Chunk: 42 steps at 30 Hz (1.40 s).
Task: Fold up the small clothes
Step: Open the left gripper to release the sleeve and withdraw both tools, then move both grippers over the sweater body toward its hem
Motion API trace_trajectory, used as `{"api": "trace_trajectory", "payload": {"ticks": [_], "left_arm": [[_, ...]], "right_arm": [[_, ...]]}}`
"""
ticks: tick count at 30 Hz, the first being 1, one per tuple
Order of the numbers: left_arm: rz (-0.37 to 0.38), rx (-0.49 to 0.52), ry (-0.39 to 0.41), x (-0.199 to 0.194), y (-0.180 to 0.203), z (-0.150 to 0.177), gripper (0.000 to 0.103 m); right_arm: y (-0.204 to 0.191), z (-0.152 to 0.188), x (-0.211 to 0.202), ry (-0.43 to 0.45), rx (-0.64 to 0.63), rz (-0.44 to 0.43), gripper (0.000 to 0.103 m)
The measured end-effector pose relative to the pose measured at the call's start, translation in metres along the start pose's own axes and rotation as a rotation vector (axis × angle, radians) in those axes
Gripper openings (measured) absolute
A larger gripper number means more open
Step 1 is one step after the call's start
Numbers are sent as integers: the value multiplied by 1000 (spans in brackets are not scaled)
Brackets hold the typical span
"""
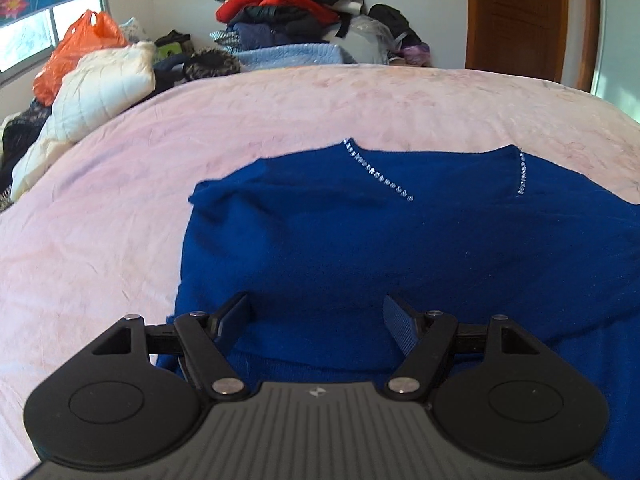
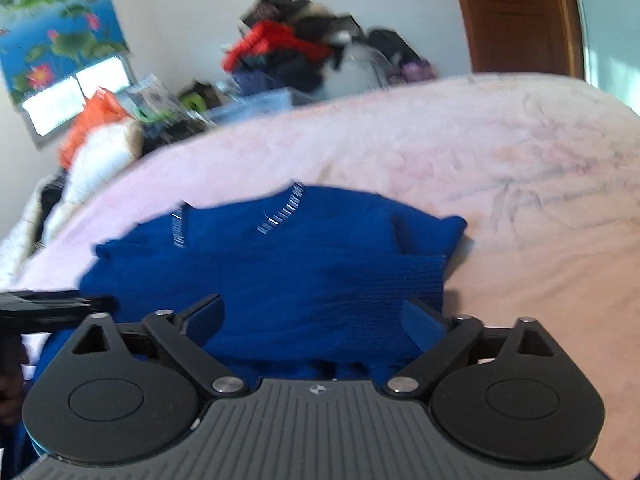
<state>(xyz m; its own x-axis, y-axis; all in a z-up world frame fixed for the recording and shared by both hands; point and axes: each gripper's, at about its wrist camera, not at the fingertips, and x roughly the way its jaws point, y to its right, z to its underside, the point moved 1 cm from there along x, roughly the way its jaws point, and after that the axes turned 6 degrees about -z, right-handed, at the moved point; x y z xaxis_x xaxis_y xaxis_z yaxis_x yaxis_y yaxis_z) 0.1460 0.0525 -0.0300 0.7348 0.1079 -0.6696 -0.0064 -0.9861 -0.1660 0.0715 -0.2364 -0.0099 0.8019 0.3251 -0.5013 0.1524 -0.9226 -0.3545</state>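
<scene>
A soft, limp blue knit sweater lay flat on the pink bed, best pinched at its near hem; left tool and right tool gaped empty above it.

A sweater lies flat on the bed, near its front edge, neckline toward the far edge. Both sleeves are folded in over the body. A quilted bundle sits at the bed's far left corner, a plastic bag behind it. Beyond the far edge rises a pile of clothes; a door stands far right.
</scene>
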Motion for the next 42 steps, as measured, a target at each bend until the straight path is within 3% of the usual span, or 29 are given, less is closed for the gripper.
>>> {"api": "trace_trajectory", "payload": {"ticks": [2, 4, 5, 9, 13, 19, 22, 26, 31, 34, 38, 42], "left_arm": [[2, -1, 4, -3, 3, 3, 73], [27, 12, 13, -14, 4, 8, 73], [41, 22, 22, -23, 5, 12, 73], [76, 59, 36, -55, 1, 36, 76], [98, 74, 27, -79, -6, 66, 78], [122, -26, -42, -98, -28, 104, 78], [99, -77, -38, -107, -35, 120, 78], [34, -47, -24, -118, -29, 132, 78], [12, -15, -15, -127, -20, 134, 78], [22, -25, -22, -129, -18, 133, 78], [25, -14, -25, -132, -14, 133, 78], [18, 8, -26, -132, -12, 134, 81]], "right_arm": [[0, 9, 9, -77, -45, 1, 103], [2, 15, 16, -103, -54, 60, 100], [3, 17, 10, -97, -33, 72, 100], [10, 28, -23, -21, 75, -20, 100], [13, 36, -53, -10, 39, -26, 100], [14, 44, -103, 5, -24, 10, 100], [11, 54, -120, 30, -18, 12, 100], [3, 78, -122, -8, 50, -24, 98], [-21, 100, -116, -41, 126, -37, 100], [-35, 105, -110, -55, 120, 6, 103], [-46, 114, -100, -117, 150, -52, 103], [-57, 117, -98, -144, 87, -53, 103]]}}
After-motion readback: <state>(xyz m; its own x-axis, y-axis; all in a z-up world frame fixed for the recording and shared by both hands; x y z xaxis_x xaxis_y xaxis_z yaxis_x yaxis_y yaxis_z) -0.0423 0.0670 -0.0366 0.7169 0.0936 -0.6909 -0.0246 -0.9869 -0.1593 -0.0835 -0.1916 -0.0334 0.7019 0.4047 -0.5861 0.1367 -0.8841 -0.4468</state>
